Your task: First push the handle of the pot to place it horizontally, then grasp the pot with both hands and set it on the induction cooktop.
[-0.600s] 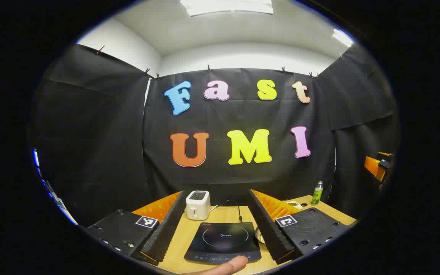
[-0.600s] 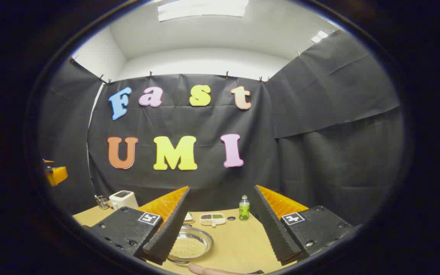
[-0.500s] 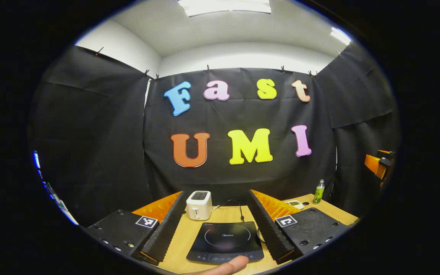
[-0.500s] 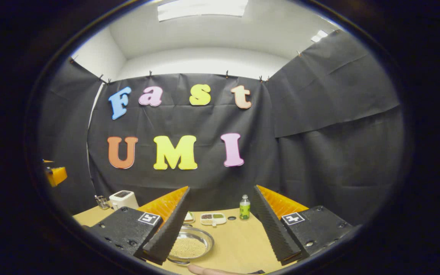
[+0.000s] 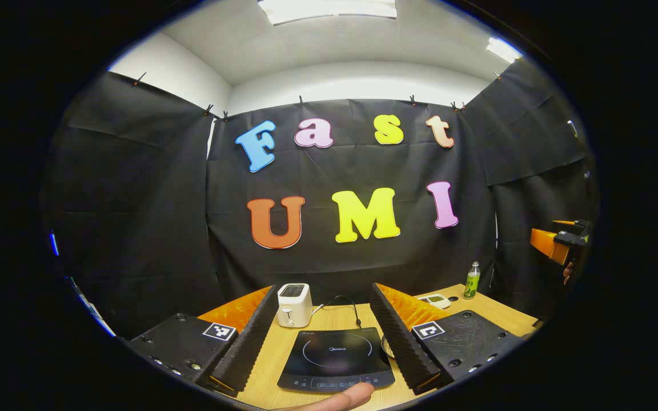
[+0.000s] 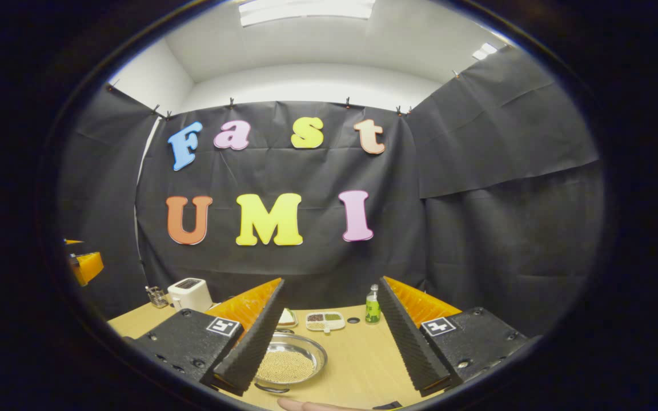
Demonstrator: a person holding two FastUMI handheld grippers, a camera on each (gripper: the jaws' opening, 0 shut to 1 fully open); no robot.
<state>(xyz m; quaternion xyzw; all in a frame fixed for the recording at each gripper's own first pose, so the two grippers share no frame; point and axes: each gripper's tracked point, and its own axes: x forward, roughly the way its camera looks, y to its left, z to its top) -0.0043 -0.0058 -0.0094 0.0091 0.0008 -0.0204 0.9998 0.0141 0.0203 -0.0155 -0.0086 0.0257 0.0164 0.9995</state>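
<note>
In the left gripper view, the left gripper sits low in the frame with its jaws spread wide and nothing between them. Past the gap, at bottom centre, a black induction cooktop lies flat on the wooden desk. A white toaster stands just behind the cooktop's left corner, and a dark cord runs across the desk behind it. A fingertip shows at the very bottom edge, in front of the cooktop. At the right, a small green bottle stands near the back of the desk beside a white tray. At the far right edge the other gripper hangs well above the desk; whether it is spread I cannot tell from here.

In the right gripper view, the right gripper also has its jaws spread apart, holding nothing. The pot, a shallow metal pan filled with pale grains, rests on the desk at bottom centre, partly behind the left finger. Behind it lie the white tray with its compartments and the green bottle. The toaster stands at the left.
</note>
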